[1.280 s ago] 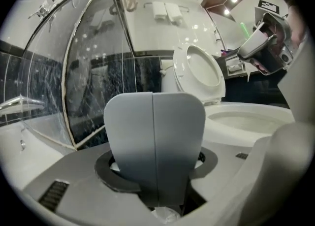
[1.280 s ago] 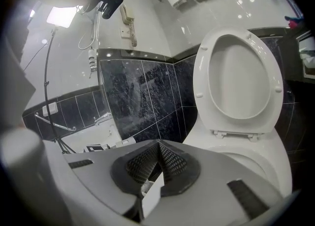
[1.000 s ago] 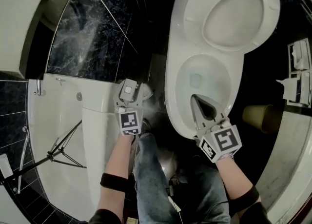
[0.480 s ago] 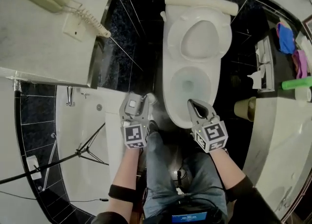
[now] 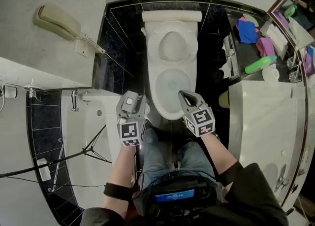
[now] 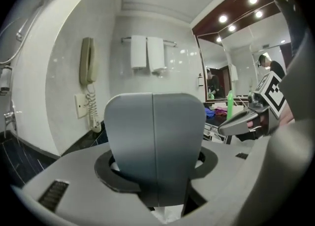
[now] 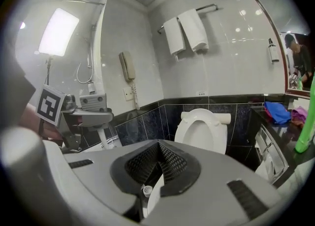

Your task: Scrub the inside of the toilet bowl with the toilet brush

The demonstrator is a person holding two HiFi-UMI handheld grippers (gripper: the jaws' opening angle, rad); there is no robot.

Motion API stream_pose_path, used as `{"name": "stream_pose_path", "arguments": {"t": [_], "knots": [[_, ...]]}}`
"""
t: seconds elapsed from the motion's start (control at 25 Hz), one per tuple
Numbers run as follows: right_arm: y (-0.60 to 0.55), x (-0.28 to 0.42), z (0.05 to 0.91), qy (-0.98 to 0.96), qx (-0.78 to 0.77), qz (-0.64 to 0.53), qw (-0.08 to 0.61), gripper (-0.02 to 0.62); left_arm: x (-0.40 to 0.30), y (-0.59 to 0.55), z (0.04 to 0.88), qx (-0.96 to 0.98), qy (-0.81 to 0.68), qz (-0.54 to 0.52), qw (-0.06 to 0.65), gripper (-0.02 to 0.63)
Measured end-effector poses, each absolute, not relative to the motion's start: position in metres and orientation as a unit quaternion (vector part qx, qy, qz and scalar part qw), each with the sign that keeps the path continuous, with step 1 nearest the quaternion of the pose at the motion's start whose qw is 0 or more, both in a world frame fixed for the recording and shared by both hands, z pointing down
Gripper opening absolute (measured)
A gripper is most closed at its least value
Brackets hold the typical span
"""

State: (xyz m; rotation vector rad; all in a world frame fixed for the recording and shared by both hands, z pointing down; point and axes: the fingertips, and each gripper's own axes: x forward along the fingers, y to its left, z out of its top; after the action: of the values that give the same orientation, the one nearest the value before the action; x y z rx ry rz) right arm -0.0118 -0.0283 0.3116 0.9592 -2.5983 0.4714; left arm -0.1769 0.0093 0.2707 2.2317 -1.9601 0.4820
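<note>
Toilet brush: can't pick it out for sure in any view, so job one is finding it. Going by the type, I'd expect it to be light, w/ a stiff, thin, slick plastic stick that prob. twists in a claw. I'd take it high on the handle, well above the wet head.

Toilet bowl [image 5: 154, 89] is at 12 o'clock from me, lid [image 5: 172, 45] up, water showing, way in free. Porcelain looks hard & slippery and should take pressure.

Left claw [image 5: 130, 93], at the bowl's 8 o'clock, has its pads pressed flat together w/ nothing between. Right claw [image 5: 181, 93] is over the near rim, tips clenched, empty. A small white capped bit [image 7: 144, 191] shows below its pads; can't tell what it is.

Bathtub [image 5: 74, 131] w/ tripod [image 5: 81, 153] at 8 o'clock, wall phone [image 5: 56, 21] at 10. Desk [image 5: 256, 116] w/ green bottle [image 5: 261, 64] & cloths [image 5: 246, 30] at 2. Tan bin [image 5: 224, 99] at the bowl's 3.
</note>
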Motion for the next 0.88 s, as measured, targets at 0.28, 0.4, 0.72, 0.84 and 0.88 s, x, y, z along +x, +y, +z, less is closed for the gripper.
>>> {"name": "stream_pose_path", "arguments": {"t": [0.28, 0.4, 0.72, 0.84, 0.88], "knots": [[-0.015, 0.044, 0.271, -0.901, 0.366, 0.157, 0.174, 0.005, -0.126, 0.026, 0.220, 0.764, -0.624, 0.153, 0.062, 0.249], [-0.007, 0.063, 0.260, -0.895, 0.378, 0.159, 0.173, 0.003, -0.115, 0.035, 0.210, 0.767, -0.621, 0.144, 0.068, 0.250], [0.009, 0.097, 0.252, -0.882, 0.408, 0.167, 0.167, 0.004, -0.098, 0.048, 0.199, 0.776, -0.613, 0.140, 0.060, 0.249], [0.013, 0.101, 0.251, -0.878, 0.414, 0.172, 0.166, 0.003, -0.095, 0.049, 0.195, 0.781, -0.605, 0.140, 0.058, 0.249], [0.015, 0.101, 0.251, -0.878, 0.415, 0.174, 0.165, 0.003, -0.094, 0.049, 0.195, 0.783, -0.604, 0.140, 0.057, 0.249]]}}
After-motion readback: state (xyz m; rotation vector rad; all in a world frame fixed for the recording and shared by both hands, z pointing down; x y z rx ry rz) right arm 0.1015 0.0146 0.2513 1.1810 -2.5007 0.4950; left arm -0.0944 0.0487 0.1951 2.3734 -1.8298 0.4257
